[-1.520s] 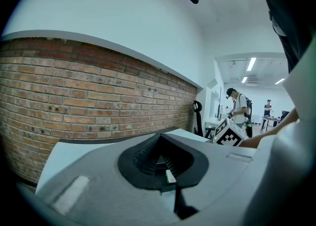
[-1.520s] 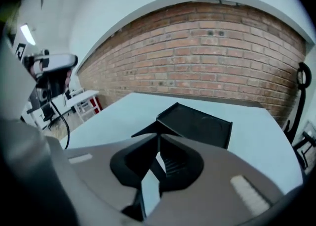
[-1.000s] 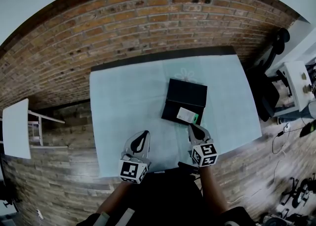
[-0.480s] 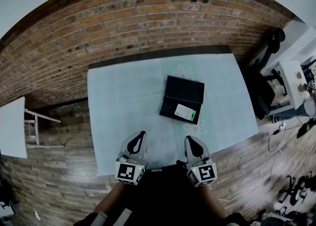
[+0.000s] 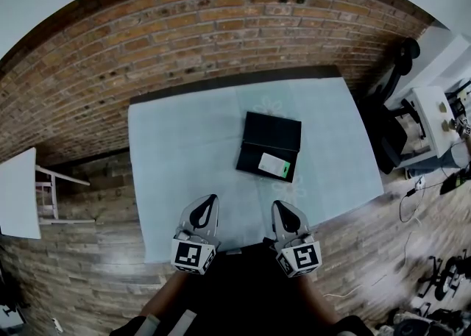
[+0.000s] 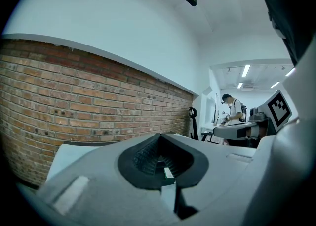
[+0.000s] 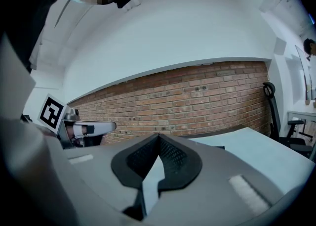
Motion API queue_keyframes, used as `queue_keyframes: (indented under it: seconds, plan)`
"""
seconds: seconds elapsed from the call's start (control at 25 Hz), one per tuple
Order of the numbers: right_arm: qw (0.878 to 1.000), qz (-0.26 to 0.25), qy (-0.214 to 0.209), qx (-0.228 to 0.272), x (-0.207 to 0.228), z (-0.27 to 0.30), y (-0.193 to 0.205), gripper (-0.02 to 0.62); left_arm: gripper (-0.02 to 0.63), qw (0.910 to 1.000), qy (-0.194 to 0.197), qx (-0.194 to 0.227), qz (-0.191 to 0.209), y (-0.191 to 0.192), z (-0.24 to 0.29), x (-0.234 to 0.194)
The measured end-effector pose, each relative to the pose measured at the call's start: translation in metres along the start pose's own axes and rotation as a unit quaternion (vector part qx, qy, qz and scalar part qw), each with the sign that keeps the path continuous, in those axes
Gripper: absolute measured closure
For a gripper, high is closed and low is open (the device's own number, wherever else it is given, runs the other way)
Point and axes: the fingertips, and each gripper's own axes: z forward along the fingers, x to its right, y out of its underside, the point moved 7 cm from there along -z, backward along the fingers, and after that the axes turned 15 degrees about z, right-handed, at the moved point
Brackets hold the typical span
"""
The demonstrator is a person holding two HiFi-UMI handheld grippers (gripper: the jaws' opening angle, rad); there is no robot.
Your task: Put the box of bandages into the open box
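place: office-lab workroom | ahead of my right gripper (image 5: 282,210): brick wall (image 5: 221,33) behind a cloth-covered table (image 5: 184,143) | to its right: office chair (image 5: 403,59), white desk (image 5: 430,106) with gear — cables (image 5: 412,206) on wood floor (image 5: 360,242) | farther that way — a person (image 6: 232,107) standing under ceiling strip lights (image 6: 245,70)

The head view looks steeply down from above the person onto the whole table (image 5: 184,151), with the brick wall (image 5: 221,26) beyond it and both grippers at the bottom edge: left gripper (image 5: 211,201), right gripper (image 5: 277,206). Each gripper view sits low and close behind its own jaws – which fill the foreground – facing level across the table toward that same wall. All three views share the table and the wall (each gripper view also catches the other gripper at its inner side).
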Motion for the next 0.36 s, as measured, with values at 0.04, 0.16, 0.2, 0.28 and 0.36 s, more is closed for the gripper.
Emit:
queue_keyframes:
  seconds: [0.04, 0.16, 0.2, 0.28, 0.36]
  plan:
    - [1.000, 0.002, -0.001, 0.002, -0.0003, -0.0005, 0.0003, 0.595, 0.607, 1.0000, 0.001, 0.001, 0.000, 0.0010, 0.0000, -0.0001]
    - [1.000, 0.009, -0.002, 0.007, -0.0001, -0.0010, 0.0024, 0.595, 0.607, 1.0000, 0.000, 0.000, -0.004, -0.0008, 0.0002, -0.0012]
    - [1.000, 0.008, -0.003, 0.008, -0.0009, -0.0004, 0.0013, 0.595, 0.607, 1.0000, 0.001, 0.000, -0.005, -0.0005, 0.0006, -0.0010]
    - [1.000, 0.005, -0.004, 0.009, -0.0028, 0.0006, -0.0018, 0.595, 0.607, 1.0000, 0.002, 0.002, -0.006, 0.0017, 0.0014, 0.0000]
    - [1.000, 0.003, -0.006, 0.010, -0.0041, 0.0012, -0.0039, 0.595, 0.607, 1.0000, 0.004, 0.003, -0.003, 0.0023, 0.0025, 0.0008]
